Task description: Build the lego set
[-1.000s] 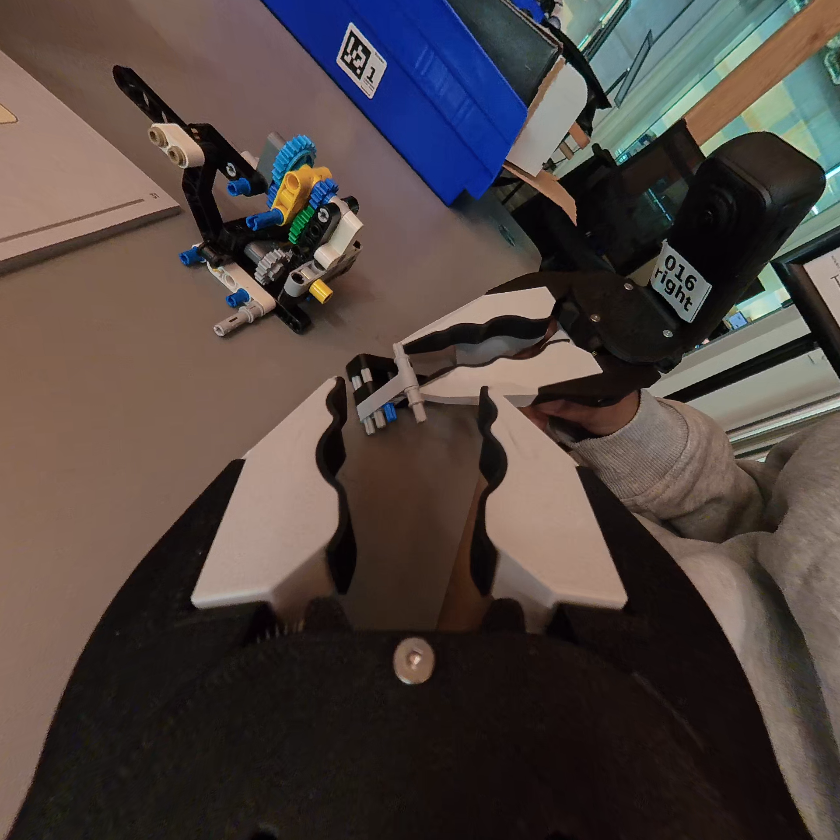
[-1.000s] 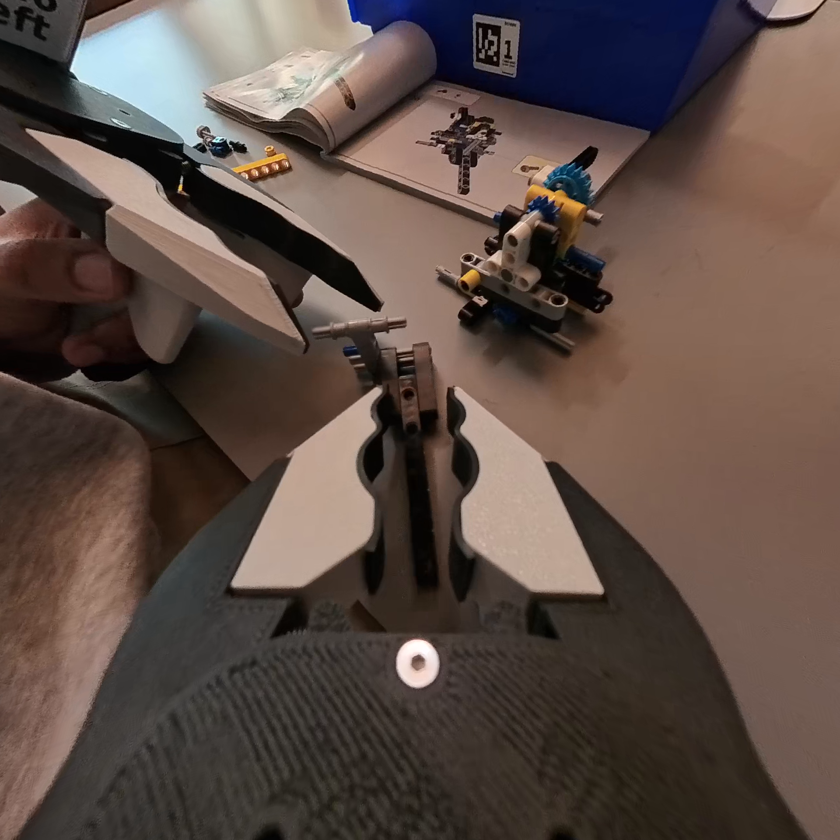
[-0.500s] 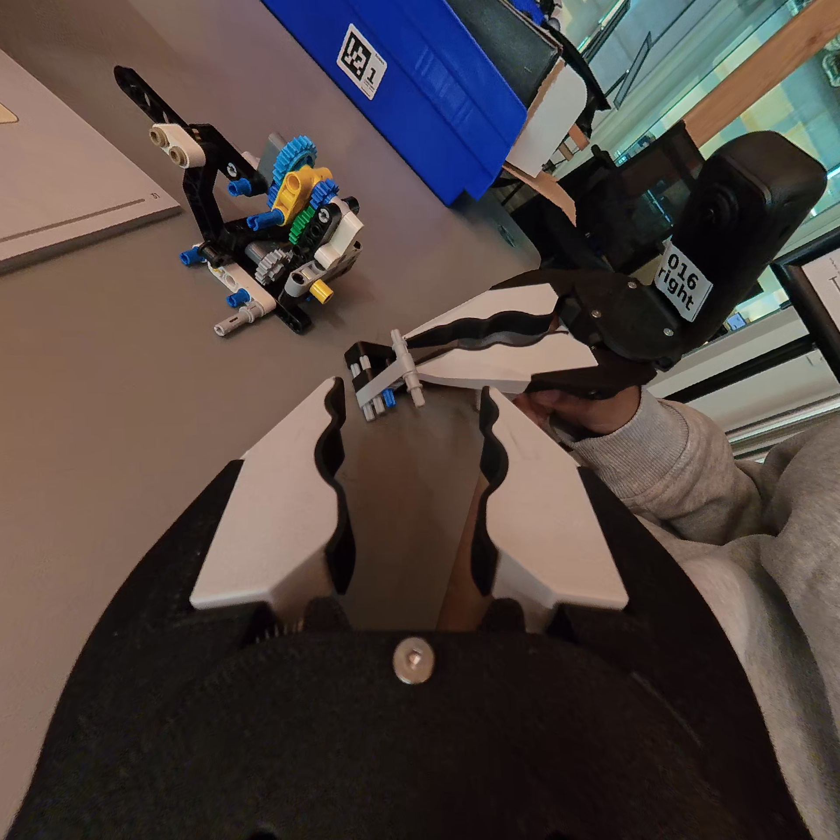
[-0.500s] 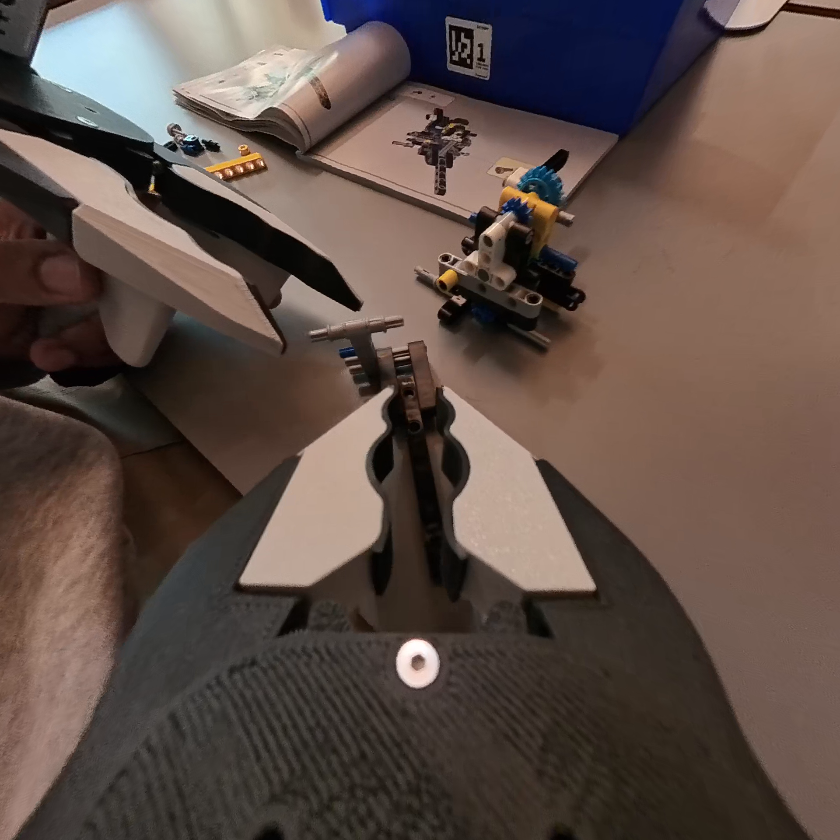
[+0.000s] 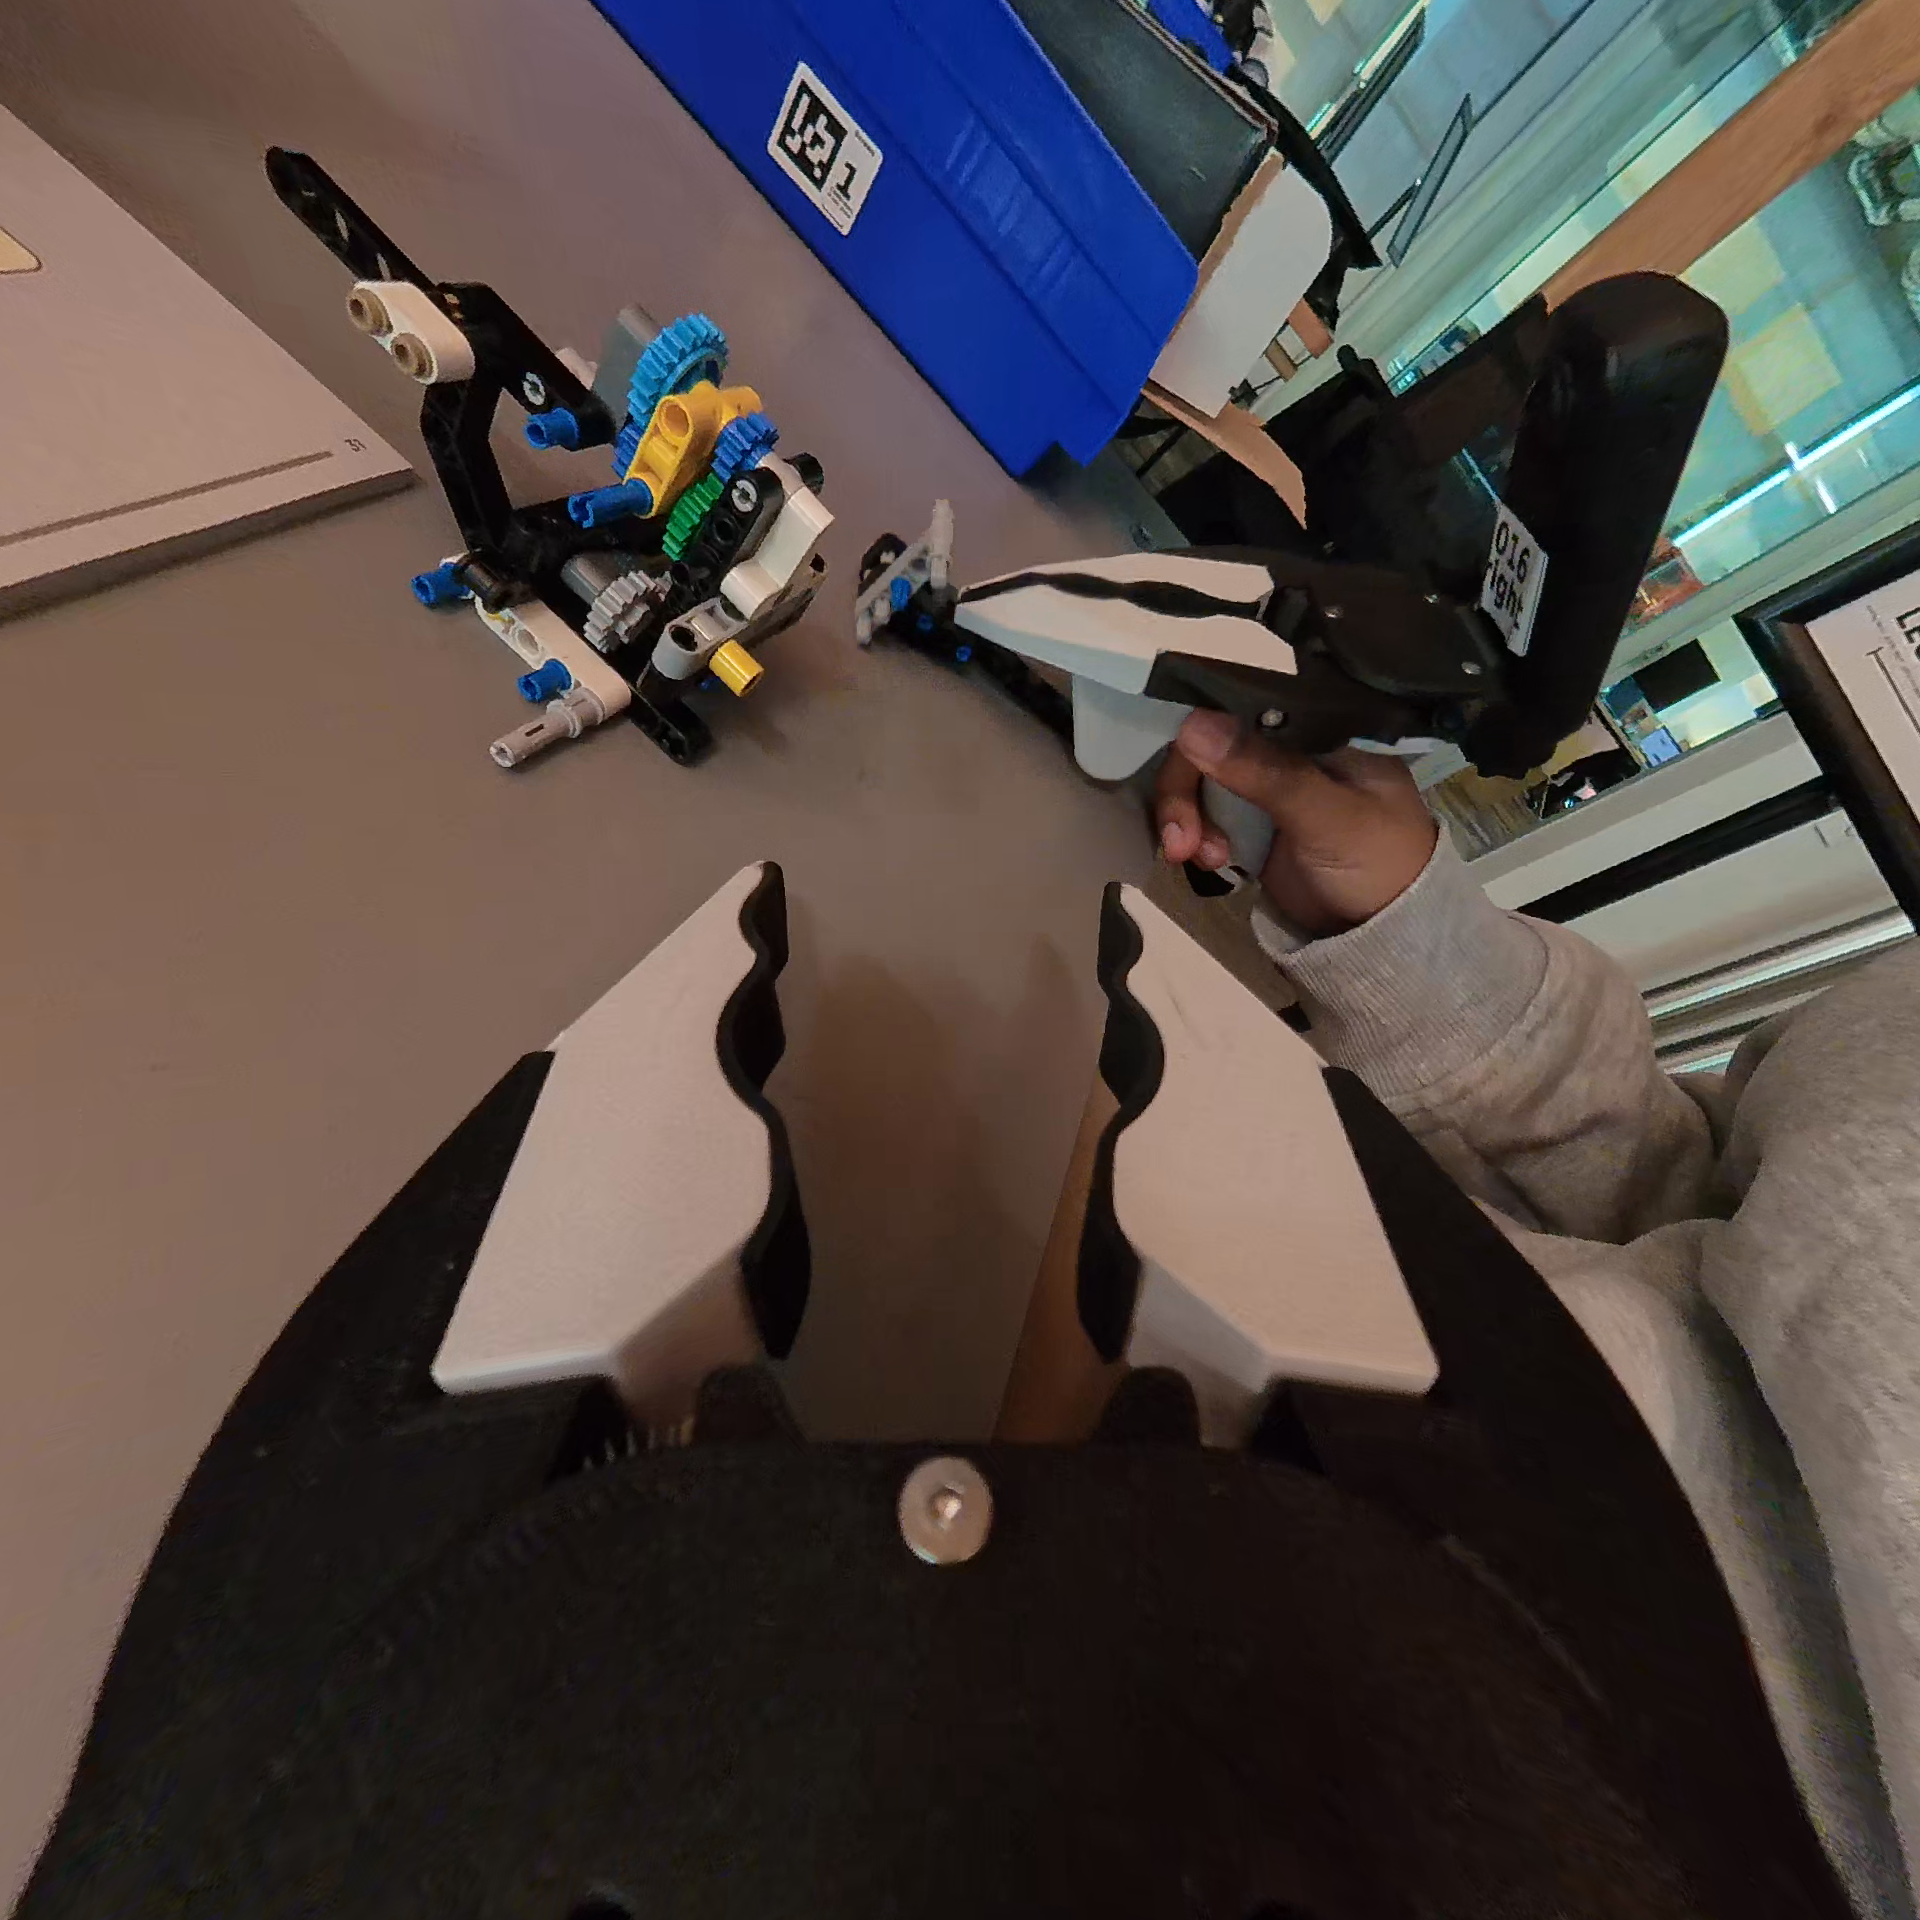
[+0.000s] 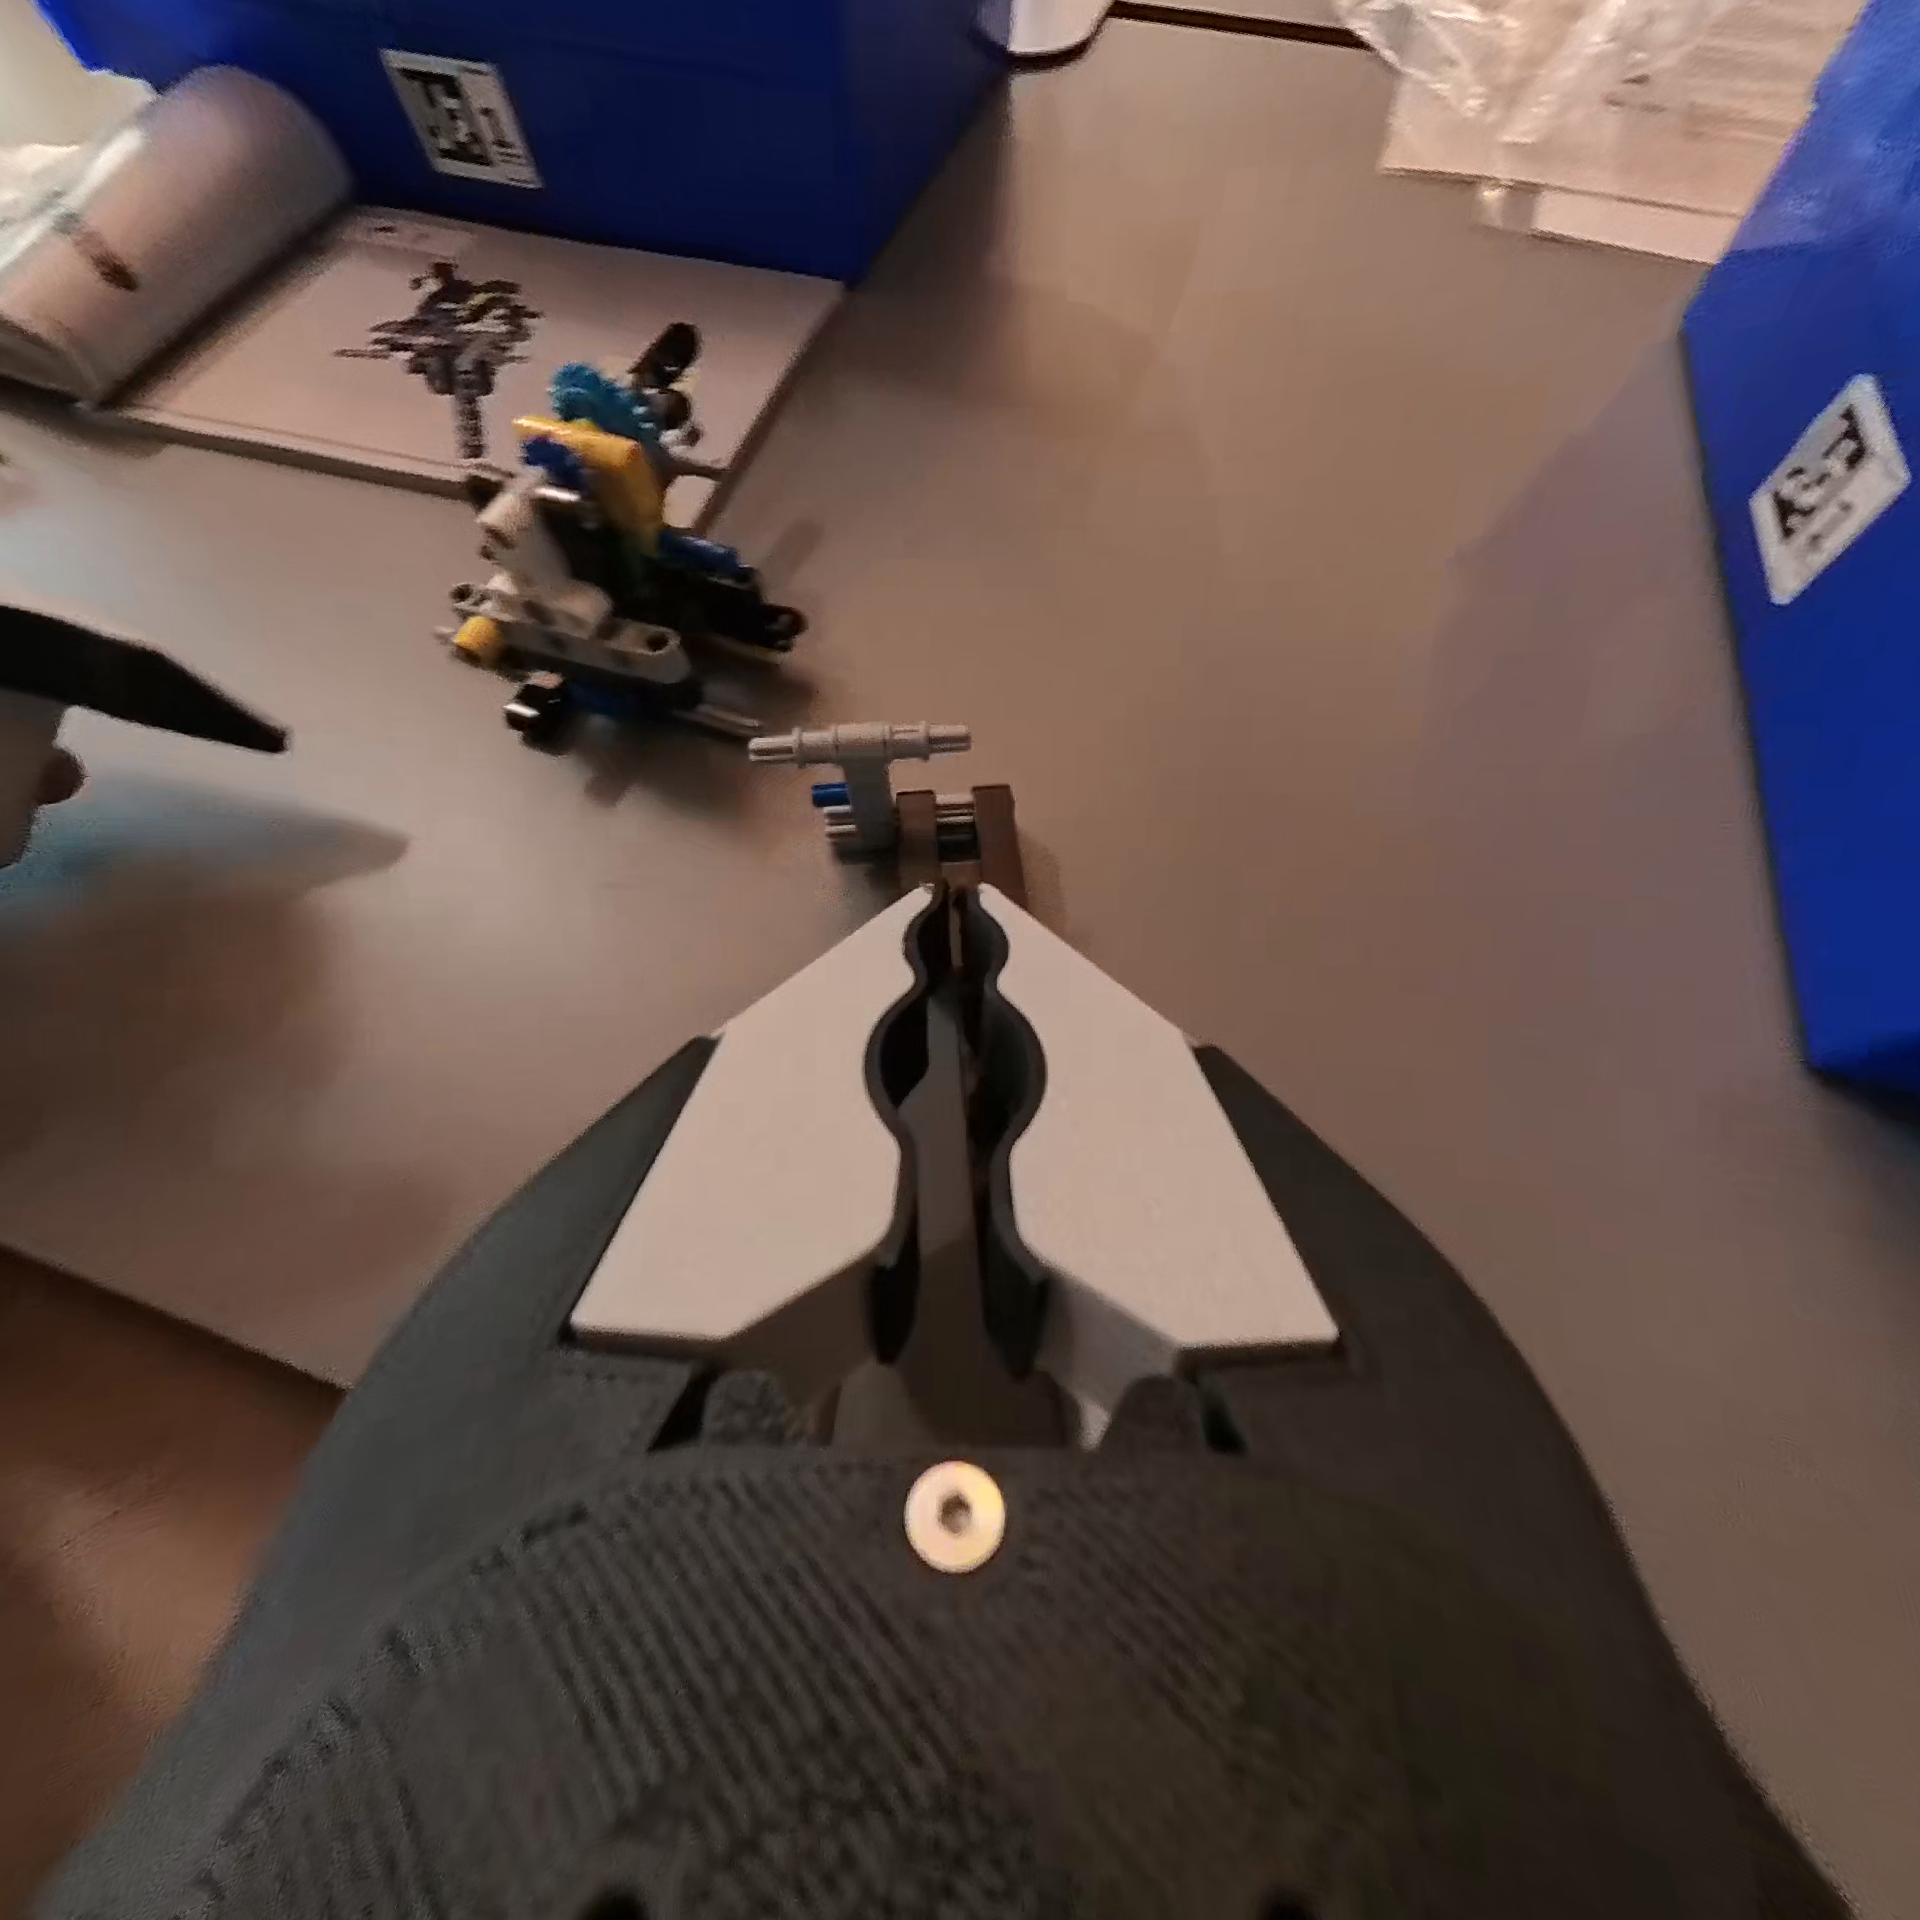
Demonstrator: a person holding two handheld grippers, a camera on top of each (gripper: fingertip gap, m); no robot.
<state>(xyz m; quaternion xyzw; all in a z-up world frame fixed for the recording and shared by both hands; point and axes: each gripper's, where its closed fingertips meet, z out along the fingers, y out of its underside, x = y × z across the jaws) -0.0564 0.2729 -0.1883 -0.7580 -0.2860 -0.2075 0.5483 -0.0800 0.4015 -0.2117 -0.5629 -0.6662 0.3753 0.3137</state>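
Right gripper (image 6: 951, 894), clamped on black sub-assembly (image 6: 961, 831), has swung beside the model (image 5: 623, 540); left gripper (image 5: 940, 904) gapes empty behind; mating likely next.

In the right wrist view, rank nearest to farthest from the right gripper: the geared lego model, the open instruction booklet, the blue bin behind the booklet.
From the right gripper:
1. Geared lego model, ahead and left.
2. Open instruction booklet, beyond the model, left.
3. Blue bin, behind the booklet, farthest.
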